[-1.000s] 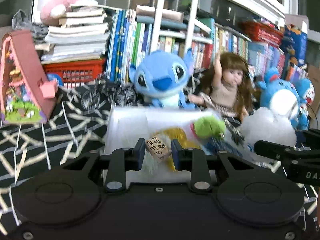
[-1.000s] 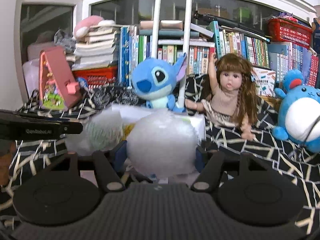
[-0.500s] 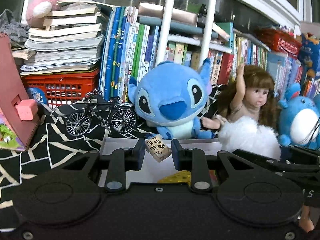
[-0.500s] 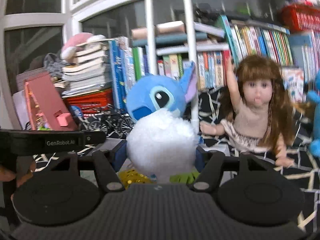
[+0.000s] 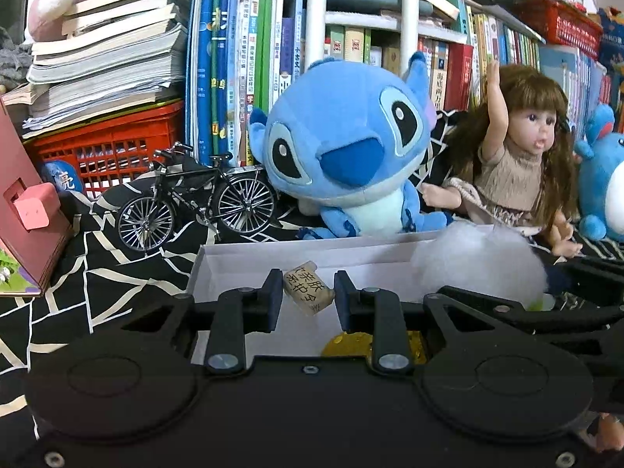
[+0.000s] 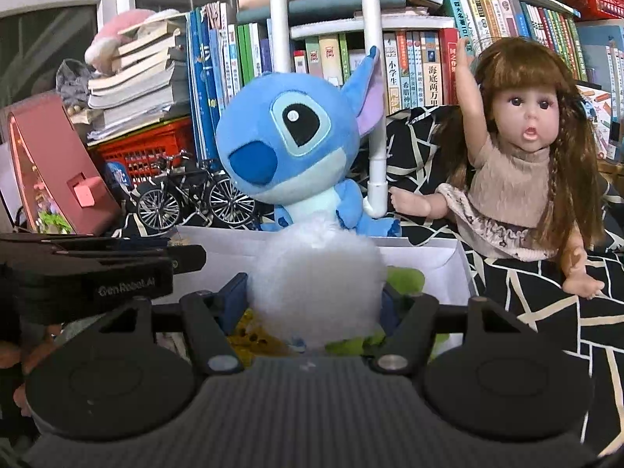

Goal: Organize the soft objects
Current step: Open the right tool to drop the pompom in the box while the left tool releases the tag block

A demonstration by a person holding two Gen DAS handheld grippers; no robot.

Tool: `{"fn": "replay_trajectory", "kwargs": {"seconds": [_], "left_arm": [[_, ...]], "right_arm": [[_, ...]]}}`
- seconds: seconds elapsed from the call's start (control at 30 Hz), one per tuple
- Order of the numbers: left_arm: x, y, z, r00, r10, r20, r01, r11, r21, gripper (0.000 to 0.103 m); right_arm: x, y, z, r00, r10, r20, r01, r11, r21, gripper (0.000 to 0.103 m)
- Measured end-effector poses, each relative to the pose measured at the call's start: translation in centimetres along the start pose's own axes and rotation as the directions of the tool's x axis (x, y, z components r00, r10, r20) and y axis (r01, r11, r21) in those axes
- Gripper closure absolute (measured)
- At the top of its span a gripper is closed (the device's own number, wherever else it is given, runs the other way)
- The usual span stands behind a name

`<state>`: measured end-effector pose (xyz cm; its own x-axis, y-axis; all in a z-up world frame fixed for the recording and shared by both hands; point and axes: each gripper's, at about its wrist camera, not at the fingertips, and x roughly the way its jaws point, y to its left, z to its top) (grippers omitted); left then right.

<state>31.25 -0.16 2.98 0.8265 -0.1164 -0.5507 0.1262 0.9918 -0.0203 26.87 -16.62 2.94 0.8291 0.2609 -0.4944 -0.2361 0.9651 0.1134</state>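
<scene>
L gripper (image 5: 308,292) pinches a small tan printed roll (image 5: 309,292); R gripper (image 6: 314,298) squeezes a white fluffy ball (image 6: 316,280). Both hang over the white box (image 5: 273,257), so it's the drop-in step; next calls for lowering, then spreading the jaws. Ball looks squashy; gold and green bits, prob. soft too, lie inside.

Both of your cameras sit low behind their grippers, looking forward and slightly down over a white box (image 5: 273,257) toward a bookshelf. The left wrist view has the blue plush (image 5: 343,148) at centre and a doll (image 5: 518,156) at right. The right wrist view, equally close, shares the box (image 6: 429,257), plush (image 6: 288,140) and doll (image 6: 522,148), with the other gripper (image 6: 187,257) entering at left.
</scene>
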Motion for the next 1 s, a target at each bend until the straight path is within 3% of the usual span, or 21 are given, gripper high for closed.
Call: {"fn": "replay_trajectory", "kwargs": {"seconds": [0.7, 0.9, 0.97, 1.0], "left_arm": [[0.9, -0.6, -0.4, 1.0, 0.025, 0.005, -0.025, 0.999, 0.04, 0.075], [0.8, -0.5, -0.4, 1.0, 0.021, 0.004, -0.021, 0.999, 0.027, 0.075], [0.7, -0.5, -0.3, 1.0, 0.023, 0.005, -0.023, 1.0, 0.021, 0.071], [0.7, -0.5, -0.3, 1.0, 0.03, 0.004, -0.03, 0.999, 0.016, 0.064]], "right_arm": [[1.5, -0.2, -0.4, 0.999, -0.004, -0.039, 0.004, 1.0, -0.005, 0.038], [1.5, -0.2, -0.4, 0.999, -0.01, -0.036, 0.01, 1.0, -0.001, 0.03], [1.3, -0.3, -0.4, 0.999, -0.012, -0.033, 0.013, 1.0, 0.007, 0.028], [1.3, -0.4, -0.4, 0.999, -0.01, -0.033, 0.011, 1.0, 0.014, 0.028]]}}
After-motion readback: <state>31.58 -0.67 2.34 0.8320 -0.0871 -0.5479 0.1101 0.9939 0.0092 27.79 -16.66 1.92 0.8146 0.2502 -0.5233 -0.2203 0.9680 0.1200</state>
